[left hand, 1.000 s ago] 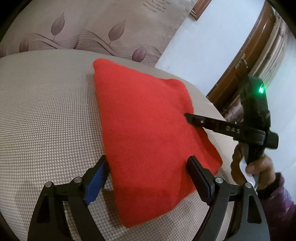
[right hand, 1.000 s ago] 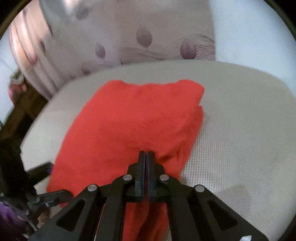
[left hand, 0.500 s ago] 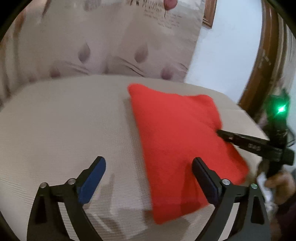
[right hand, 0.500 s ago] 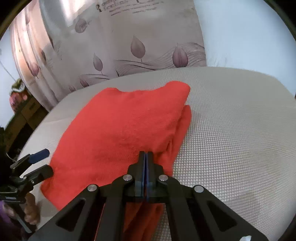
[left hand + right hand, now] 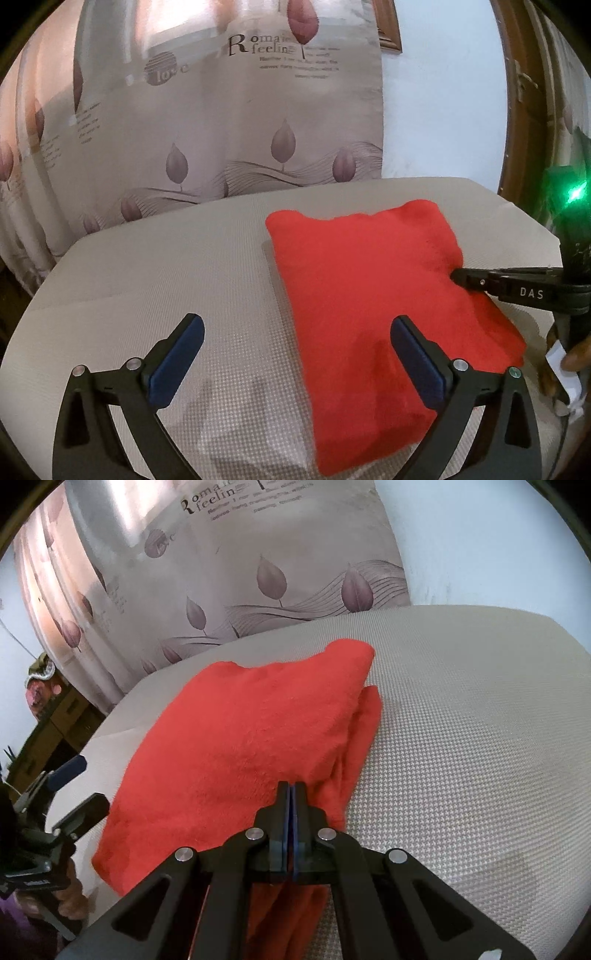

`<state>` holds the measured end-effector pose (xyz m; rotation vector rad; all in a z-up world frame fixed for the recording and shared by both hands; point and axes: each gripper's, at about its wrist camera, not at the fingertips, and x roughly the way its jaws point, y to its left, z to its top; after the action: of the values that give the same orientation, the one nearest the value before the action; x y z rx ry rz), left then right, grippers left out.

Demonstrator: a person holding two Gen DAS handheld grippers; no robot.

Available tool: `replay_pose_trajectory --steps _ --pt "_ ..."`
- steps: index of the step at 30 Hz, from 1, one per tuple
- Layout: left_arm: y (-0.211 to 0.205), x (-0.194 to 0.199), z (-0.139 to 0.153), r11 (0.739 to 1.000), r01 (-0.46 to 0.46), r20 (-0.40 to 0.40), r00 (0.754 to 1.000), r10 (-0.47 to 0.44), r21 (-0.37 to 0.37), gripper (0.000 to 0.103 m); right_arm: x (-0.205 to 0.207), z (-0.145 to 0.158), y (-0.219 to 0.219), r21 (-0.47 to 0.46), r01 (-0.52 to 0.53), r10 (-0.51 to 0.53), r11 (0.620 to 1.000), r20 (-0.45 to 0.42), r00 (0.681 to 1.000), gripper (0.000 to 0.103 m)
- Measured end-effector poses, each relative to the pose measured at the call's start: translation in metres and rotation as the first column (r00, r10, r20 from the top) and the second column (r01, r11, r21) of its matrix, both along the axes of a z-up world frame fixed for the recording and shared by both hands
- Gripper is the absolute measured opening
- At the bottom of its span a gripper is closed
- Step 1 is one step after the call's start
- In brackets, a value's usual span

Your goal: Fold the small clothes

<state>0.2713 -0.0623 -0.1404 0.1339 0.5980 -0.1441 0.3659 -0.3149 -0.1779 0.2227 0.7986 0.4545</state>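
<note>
A folded red fleece cloth lies flat on a beige woven cushion. My left gripper hovers over the cloth's near left edge. Its jaws are opening wide, and neither blue pad touches the fabric. In the right wrist view the same cloth shows stacked layers along its right side. My right gripper is shut, with its tips resting on the cloth's near edge. From the left wrist view, that right gripper meets the cloth's right edge. The left gripper appears at the far left.
A leaf-print curtain hangs behind the cushion, next to a pale wall and a wooden frame. A person's hand holds the right gripper's handle. The cushion's bare fabric stretches right of the cloth.
My left gripper has lifted off the cloth, tilted up and drawn back, with its jaws spreading wider. The right gripper stays shut at the cloth's edge.
</note>
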Motion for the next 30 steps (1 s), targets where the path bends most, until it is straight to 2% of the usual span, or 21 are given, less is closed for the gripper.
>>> replay_pose_trajectory --steps 15,19,22,25,30 --pt "-0.009 0.020 0.000 0.999 -0.013 -0.004 1.000 0.013 0.029 0.101 -0.002 0.001 0.005 -0.025 0.009 -0.009 1.000 0.011 1.000 0.000" --pt "-0.008 0.029 -0.003 1.000 0.016 -0.032 0.999 -0.016 0.012 0.101 -0.003 0.001 0.005 -0.028 0.013 -0.012 1.000 0.013 1.000 0.000" --pt "-0.006 0.037 -0.005 0.998 0.067 -0.061 0.996 -0.068 -0.020 0.101 -0.004 0.002 0.006 -0.035 0.015 -0.014 0.999 0.017 1.000 0.000" --pt "0.000 0.048 -0.007 0.991 0.102 -0.105 0.988 -0.110 -0.084 0.101 -0.005 0.002 0.006 -0.034 0.017 -0.016 0.999 0.018 1.000 0.000" --pt "0.018 0.068 -0.013 0.956 0.139 -0.187 0.964 -0.191 -0.260 0.101 -0.003 0.001 0.004 -0.028 0.018 -0.017 0.999 0.016 1.000 0.000"
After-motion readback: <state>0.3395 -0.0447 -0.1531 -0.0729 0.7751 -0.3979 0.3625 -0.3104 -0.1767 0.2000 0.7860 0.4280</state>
